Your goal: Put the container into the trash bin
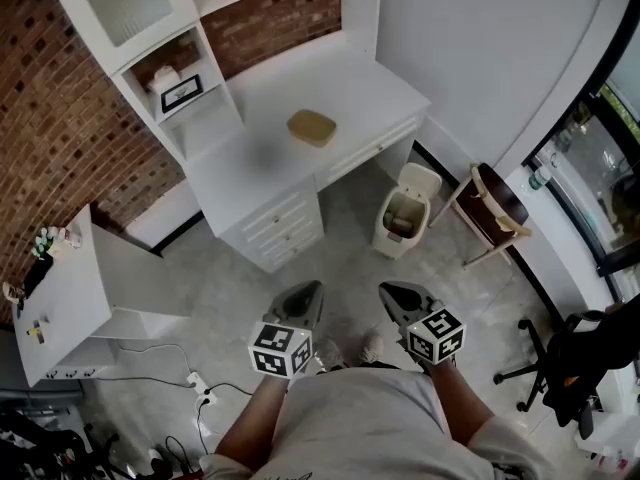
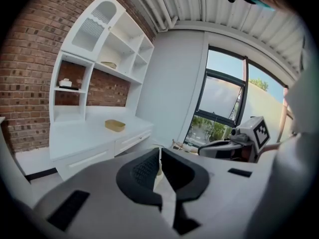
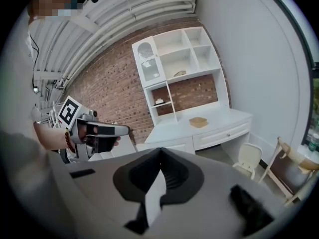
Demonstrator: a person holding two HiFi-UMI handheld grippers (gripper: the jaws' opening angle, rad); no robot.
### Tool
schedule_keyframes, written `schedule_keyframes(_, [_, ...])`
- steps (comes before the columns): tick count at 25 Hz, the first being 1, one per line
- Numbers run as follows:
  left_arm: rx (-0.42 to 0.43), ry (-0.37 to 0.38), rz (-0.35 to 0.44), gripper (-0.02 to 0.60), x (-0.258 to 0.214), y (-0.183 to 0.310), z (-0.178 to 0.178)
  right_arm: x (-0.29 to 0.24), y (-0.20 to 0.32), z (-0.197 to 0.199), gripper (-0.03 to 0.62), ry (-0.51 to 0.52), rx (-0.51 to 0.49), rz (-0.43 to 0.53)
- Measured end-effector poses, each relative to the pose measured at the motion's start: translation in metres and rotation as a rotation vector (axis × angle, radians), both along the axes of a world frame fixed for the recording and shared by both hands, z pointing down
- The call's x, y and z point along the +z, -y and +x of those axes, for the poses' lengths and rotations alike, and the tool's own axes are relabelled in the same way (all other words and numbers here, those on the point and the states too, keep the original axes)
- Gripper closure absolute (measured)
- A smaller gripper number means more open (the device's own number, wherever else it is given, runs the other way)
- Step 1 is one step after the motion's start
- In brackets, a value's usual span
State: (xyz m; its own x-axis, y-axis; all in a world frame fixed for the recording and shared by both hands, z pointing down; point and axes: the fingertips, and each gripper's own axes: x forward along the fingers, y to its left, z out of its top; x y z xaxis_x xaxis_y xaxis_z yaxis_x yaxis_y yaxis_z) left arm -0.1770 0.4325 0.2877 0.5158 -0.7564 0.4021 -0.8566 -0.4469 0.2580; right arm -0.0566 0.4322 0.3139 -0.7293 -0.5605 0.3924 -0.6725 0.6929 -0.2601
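The container [image 1: 312, 127] is a shallow tan dish lying on the white desk [image 1: 260, 148]; it also shows in the left gripper view [image 2: 115, 125] and the right gripper view [image 3: 198, 122]. The cream trash bin [image 1: 405, 213] stands on the floor by the desk's right end with its lid up, and appears in the right gripper view [image 3: 247, 158]. My left gripper [image 1: 308, 290] and right gripper [image 1: 392, 291] hang side by side at waist height, well short of the desk. Both are shut with nothing between the jaws [image 2: 159, 151] [image 3: 160, 151].
A wooden chair [image 1: 495, 208] stands right of the bin, and a black office chair [image 1: 560, 368] is at the far right. A white cabinet [image 1: 60, 298] stands at the left, with a power strip and cables [image 1: 200, 388] on the floor. A shelf unit [image 1: 170, 78] rises over the desk.
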Motion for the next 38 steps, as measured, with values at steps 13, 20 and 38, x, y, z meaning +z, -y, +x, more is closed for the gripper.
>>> schedule_keyframes(13, [0.038, 0.010, 0.032, 0.555, -0.005, -0.003, -0.041, -0.012, 0.000, -0.049, 0.566, 0.038, 0.030, 0.012])
schedule_keyframes(20, [0.030, 0.006, 0.025, 0.555, 0.002, 0.001, -0.052, -0.007, 0.005, -0.055, 0.566, 0.043, 0.040, 0.000])
schedule_keyframes(38, [0.003, 0.016, 0.004, 0.555, 0.017, 0.153, -0.045, 0.009, 0.170, -0.049, 0.566, 0.058, -0.004, -0.016])
